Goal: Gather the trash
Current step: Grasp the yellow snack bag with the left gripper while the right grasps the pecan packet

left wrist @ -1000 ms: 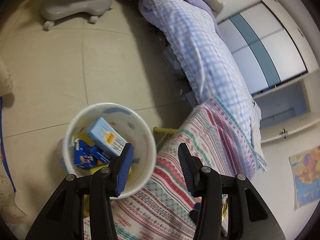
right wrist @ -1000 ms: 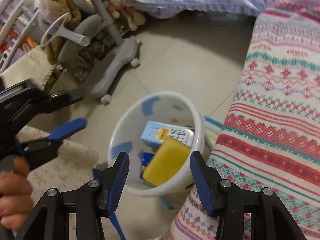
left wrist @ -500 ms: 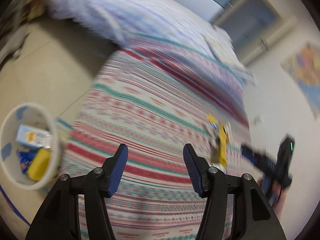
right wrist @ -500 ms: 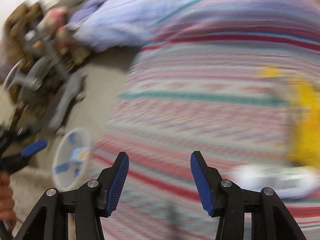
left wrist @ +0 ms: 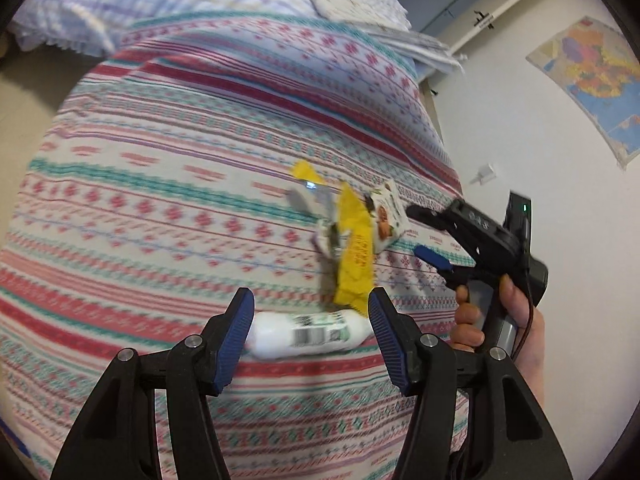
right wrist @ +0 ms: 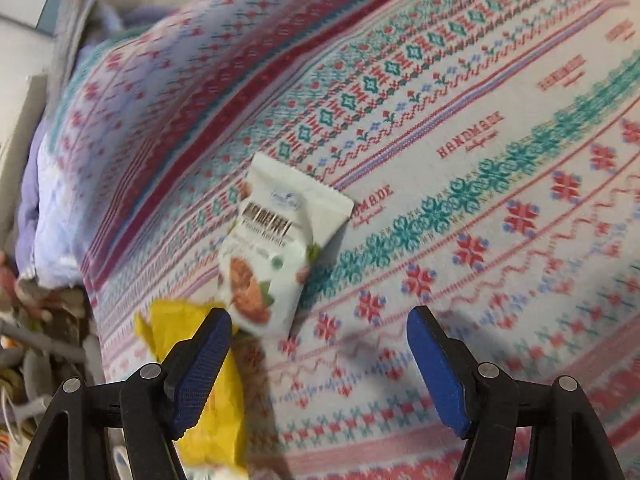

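Observation:
On the patterned bedspread [left wrist: 160, 184] lie a white bottle [left wrist: 304, 334], a crumpled yellow wrapper [left wrist: 354, 248] and a white snack packet [left wrist: 386, 216]. My left gripper [left wrist: 310, 318] is open just over the bottle, which shows between the fingertips with the pads off it. A hand [left wrist: 516, 320] holds my right gripper [left wrist: 418, 234] to the right of the packet. In the right wrist view the right gripper [right wrist: 320, 314] is opening with nothing between its jaws. The snack packet [right wrist: 280, 240] lies just ahead of its left finger. The yellow wrapper [right wrist: 168, 320] is under that finger.
A blue checked quilt [left wrist: 120, 0] covers the far end of the bed. A map [left wrist: 592, 80] hangs on the white wall on the right. Floor [left wrist: 24, 100] shows at the left. Grey chair parts and toys [right wrist: 40, 352] sit beyond the bed's left edge.
Both grippers swung away from the white bin on the floor and over the bed; the bin has left both views. The right jaws stand wider than before.

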A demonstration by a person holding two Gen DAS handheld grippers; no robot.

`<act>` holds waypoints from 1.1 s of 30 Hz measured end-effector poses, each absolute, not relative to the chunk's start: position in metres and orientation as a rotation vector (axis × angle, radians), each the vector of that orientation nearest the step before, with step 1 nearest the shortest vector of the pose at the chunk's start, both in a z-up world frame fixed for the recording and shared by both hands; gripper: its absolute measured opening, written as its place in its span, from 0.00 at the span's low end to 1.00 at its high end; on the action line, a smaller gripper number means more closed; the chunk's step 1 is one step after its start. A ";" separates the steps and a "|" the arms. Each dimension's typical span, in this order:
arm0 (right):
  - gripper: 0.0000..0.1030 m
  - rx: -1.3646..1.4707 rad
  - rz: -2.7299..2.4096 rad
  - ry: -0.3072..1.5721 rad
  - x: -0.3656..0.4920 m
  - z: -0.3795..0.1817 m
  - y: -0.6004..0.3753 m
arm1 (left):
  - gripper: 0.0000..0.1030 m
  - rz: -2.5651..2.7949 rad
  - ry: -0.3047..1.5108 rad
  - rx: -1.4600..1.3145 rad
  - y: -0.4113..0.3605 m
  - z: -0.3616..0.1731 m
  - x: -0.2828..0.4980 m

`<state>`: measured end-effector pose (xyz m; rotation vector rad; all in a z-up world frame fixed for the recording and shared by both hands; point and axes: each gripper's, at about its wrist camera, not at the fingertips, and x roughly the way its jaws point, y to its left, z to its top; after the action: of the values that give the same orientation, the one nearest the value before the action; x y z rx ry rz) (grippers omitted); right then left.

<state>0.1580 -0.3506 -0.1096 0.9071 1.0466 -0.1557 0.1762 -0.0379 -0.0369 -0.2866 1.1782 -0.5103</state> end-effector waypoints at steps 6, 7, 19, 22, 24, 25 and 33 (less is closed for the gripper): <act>0.75 0.878 -0.121 1.025 0.185 -0.107 -0.346 | 0.60 -0.519 1.251 -0.242 -0.082 -0.075 0.192; 0.75 0.883 -0.122 1.032 0.188 -0.109 -0.347 | 0.60 -0.514 1.271 -0.256 -0.086 -0.083 0.194; 0.75 0.932 -0.120 1.056 0.211 -0.120 -0.362 | 0.04 -0.575 1.236 -0.403 -0.100 -0.091 0.195; 0.75 0.939 -0.117 1.055 0.209 -0.121 -0.355 | 0.03 -0.626 1.201 -0.496 -0.084 -0.072 0.188; 0.75 0.941 -0.111 1.052 0.210 -0.121 -0.355 | 0.03 -0.658 1.178 -0.538 -0.070 -0.059 0.184; 0.75 0.943 -0.111 1.051 0.211 -0.122 -0.353 | 0.03 -0.668 1.165 -0.553 -0.064 -0.053 0.183; 0.51 0.879 -0.121 1.057 0.211 -0.125 -0.350 | 0.03 -0.628 1.092 -0.664 -0.002 -0.028 0.187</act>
<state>0.2110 -0.3503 -0.1248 0.8787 1.0570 -0.1205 0.1870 -0.0020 -0.0284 -0.6638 1.0923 -0.6284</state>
